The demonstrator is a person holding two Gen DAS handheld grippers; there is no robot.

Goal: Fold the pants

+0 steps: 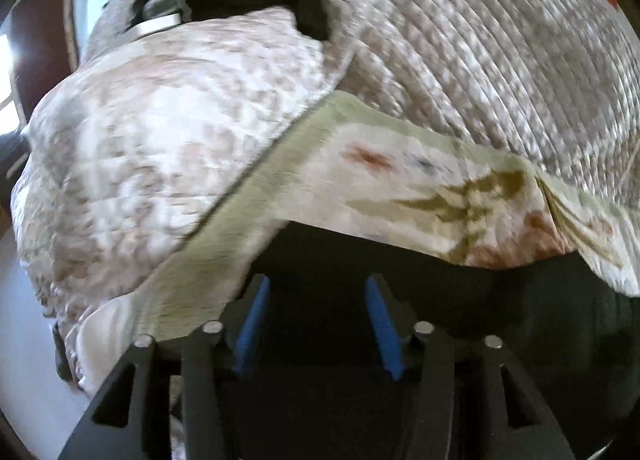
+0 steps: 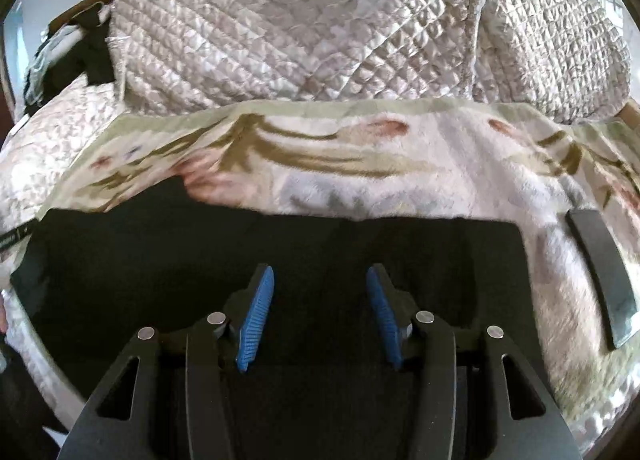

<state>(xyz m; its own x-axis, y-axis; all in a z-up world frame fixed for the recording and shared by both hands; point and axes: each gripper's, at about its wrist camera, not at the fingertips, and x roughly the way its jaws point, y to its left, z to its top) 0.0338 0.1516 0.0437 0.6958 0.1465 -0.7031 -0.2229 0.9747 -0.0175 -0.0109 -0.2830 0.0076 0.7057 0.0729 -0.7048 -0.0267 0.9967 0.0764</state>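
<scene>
Blue pads (image 2: pixel 256 316) of right gripper (image 2: pixel 320 312) parted, empty, directly over black pants (image 2: pixel 280 244) spread crosswise on floral blanket (image 2: pixel 400 164). Left gripper (image 1: pixel 318 324) likewise open, over pants' end; right seemingly better placed.

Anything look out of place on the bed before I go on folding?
One thing: a flat dark slab, possibly a phone, lies on the floral blanket just right of the black pants. It sits apart from them. Both tools, left and right, are open and empty.
</scene>
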